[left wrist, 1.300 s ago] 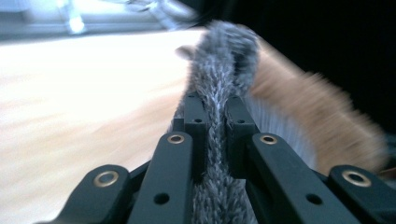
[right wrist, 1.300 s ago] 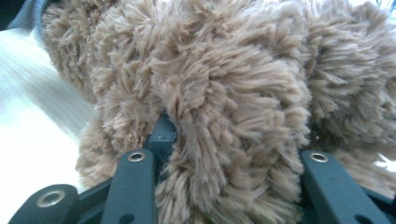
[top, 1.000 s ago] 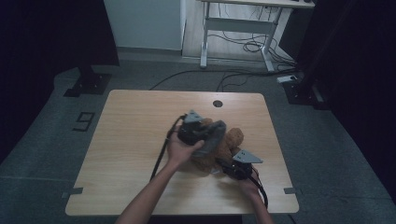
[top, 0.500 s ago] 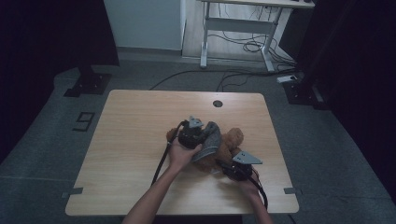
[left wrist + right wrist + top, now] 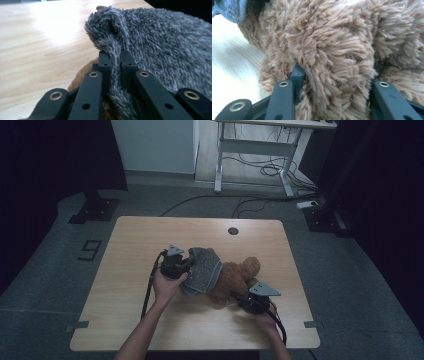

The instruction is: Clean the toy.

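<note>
A brown plush bear (image 5: 239, 274) lies on the wooden table (image 5: 140, 240), its left part covered by a grey fleece cloth (image 5: 204, 269). My left gripper (image 5: 186, 266) is shut on an edge of the grey cloth (image 5: 155, 47); the fold runs between its two black jaws, with my left gripper (image 5: 115, 56) pinching it tightly. My right gripper (image 5: 239, 299) sits at the bear's near side. In the right gripper view the bear's brown fur (image 5: 329, 50) bulges between the jaws of my right gripper (image 5: 334, 75), which press on a thick limb of it.
A round cable hole (image 5: 232, 231) sits near the table's far edge. Beyond the table stands a desk frame (image 5: 250, 155) with cables on the floor. Dark stands (image 5: 95, 205) flank the table on both sides.
My left hand has swung left and down with the grey cloth, pulling it over the bear's left part. The right hand has stayed put on the bear.
</note>
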The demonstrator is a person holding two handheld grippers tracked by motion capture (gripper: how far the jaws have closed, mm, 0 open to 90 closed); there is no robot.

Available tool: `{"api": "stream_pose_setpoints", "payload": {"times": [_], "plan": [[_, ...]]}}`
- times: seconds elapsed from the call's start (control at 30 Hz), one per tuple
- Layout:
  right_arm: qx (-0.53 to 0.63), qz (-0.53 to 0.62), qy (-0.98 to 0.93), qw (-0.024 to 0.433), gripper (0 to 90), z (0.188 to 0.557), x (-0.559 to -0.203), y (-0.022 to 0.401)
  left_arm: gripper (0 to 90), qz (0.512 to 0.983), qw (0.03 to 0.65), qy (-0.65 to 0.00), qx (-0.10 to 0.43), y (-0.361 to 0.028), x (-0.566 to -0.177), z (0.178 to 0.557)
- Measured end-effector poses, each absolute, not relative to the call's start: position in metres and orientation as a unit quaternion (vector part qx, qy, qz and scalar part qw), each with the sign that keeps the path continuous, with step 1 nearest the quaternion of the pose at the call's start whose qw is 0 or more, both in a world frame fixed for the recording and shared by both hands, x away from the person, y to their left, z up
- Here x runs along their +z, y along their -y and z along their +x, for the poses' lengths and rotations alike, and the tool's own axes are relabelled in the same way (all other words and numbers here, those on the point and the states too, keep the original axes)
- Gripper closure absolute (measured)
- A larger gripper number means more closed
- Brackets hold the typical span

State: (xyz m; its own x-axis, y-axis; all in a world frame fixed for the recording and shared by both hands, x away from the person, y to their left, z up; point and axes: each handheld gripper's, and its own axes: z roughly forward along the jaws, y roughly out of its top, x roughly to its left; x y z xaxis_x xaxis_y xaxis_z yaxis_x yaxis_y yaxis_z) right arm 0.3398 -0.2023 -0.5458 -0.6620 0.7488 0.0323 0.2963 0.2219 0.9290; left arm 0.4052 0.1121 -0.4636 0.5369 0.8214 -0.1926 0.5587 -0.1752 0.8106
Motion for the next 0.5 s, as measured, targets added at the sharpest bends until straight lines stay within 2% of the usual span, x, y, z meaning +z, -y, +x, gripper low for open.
{"api": "stream_pose_setpoints", "payload": {"times": [0.2, 0.37, 0.5], "plan": [[0.514, 0.347, -0.753, 0.22, 55.0, 0.339, -0.545, 0.202, 81.8, 0.758, 0.439, -0.449, 0.175, -0.112, -0.461, 0.4], [0.515, 0.347, -0.753, 0.217, 54.9, 0.339, -0.546, 0.203, 81.8, 0.747, 0.436, -0.469, 0.182, -0.131, -0.464, 0.401], [0.516, 0.349, -0.752, 0.215, 54.9, 0.339, -0.546, 0.203, 82.7, 0.745, 0.409, -0.49, 0.195, -0.143, -0.473, 0.403]]}}
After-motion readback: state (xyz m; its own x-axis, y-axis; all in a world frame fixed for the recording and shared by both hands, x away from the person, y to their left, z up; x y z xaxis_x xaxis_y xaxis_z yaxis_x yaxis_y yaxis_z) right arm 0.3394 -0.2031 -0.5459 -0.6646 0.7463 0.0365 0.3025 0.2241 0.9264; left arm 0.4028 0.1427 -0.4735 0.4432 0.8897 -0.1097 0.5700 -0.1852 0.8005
